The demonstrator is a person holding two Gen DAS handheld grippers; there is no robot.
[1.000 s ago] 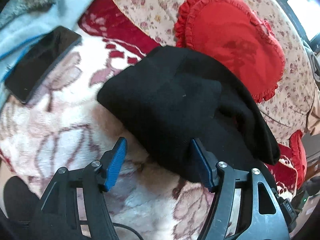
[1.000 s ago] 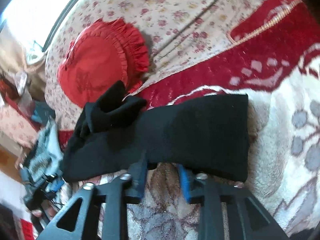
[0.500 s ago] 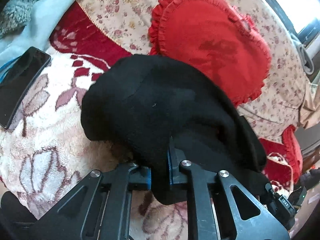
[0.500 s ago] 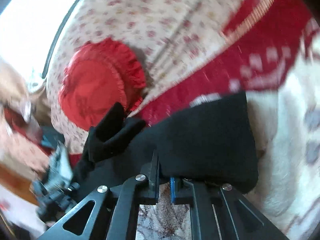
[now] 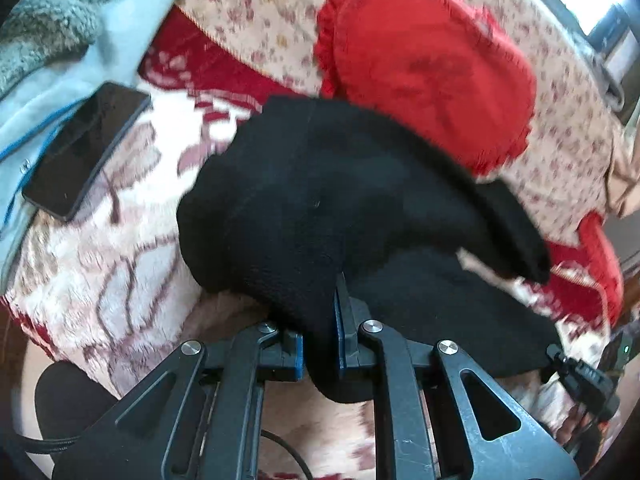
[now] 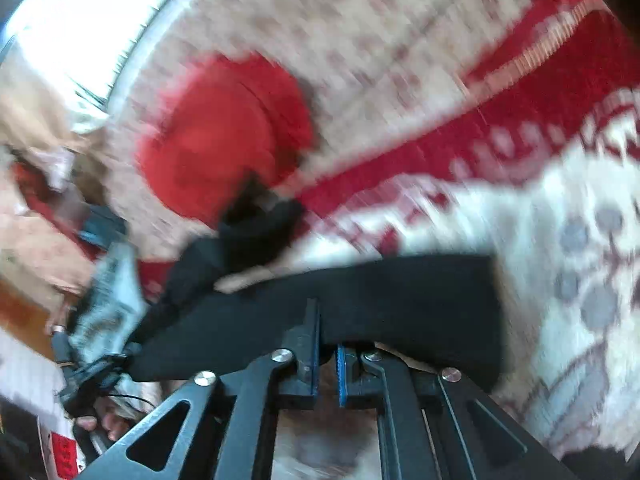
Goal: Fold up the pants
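Observation:
The black pants lie bunched on a cream and red patterned blanket. My left gripper is shut on a thick fold of the pants at their near edge, and the cloth hangs between the blue pads. In the right wrist view the pants stretch across the frame as a flat black band. My right gripper is shut on the near edge of the pants. This view is blurred by motion.
A red heart-shaped cushion lies just behind the pants on a floral cover; it also shows in the right wrist view. A black phone lies on the blanket at left beside a light blue and grey garment.
Both grippers closed on the near edge of the pants, the left from wide open. The cloth has been lifted and bunched, and both views have shifted.

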